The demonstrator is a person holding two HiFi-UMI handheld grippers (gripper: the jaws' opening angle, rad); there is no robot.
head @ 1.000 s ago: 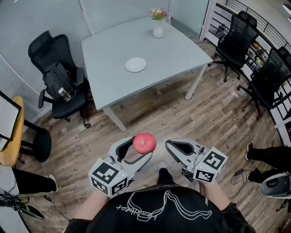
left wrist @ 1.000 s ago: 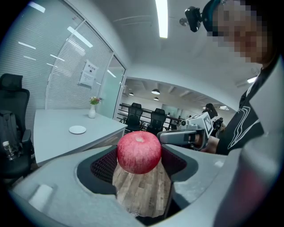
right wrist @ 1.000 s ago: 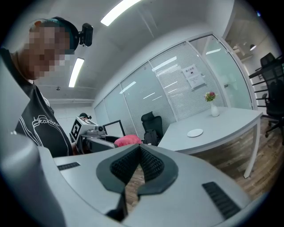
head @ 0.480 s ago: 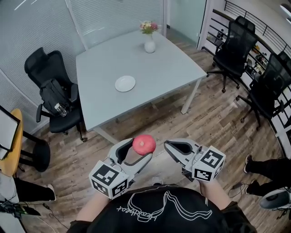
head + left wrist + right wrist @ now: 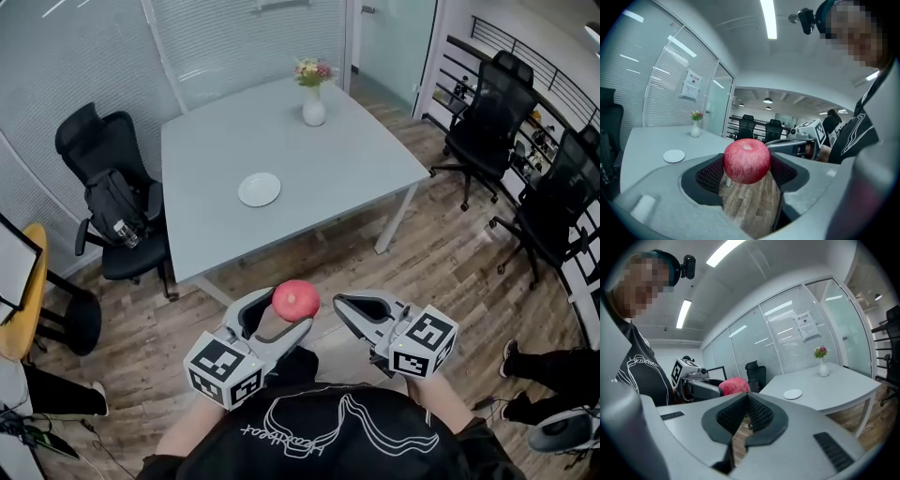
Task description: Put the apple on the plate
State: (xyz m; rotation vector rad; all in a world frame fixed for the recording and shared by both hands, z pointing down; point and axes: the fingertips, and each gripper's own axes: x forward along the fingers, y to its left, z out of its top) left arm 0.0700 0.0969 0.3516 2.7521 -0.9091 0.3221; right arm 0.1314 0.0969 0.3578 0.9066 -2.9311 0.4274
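A red apple (image 5: 295, 299) is clamped between the jaws of my left gripper (image 5: 289, 309), held above the wooden floor in front of my body. The left gripper view shows the apple (image 5: 746, 160) filling the gap between the dark pads. A small white plate (image 5: 259, 189) lies on the grey table (image 5: 366, 164), well ahead of both grippers; it also shows as a small disc, the plate (image 5: 674, 155), and again as the plate (image 5: 792, 393). My right gripper (image 5: 345, 305) is beside the left one, its jaws closed with nothing between them.
A white vase with flowers (image 5: 313, 101) stands at the table's far side. A black office chair with a bag (image 5: 112, 197) sits left of the table; more black chairs (image 5: 487, 131) stand at the right. A person's legs (image 5: 553, 361) show at the right edge.
The view has shifted: the table and plate sit slightly lower and nearer than before. Both grippers hold the same pose, and the apple stays gripped in the left one.
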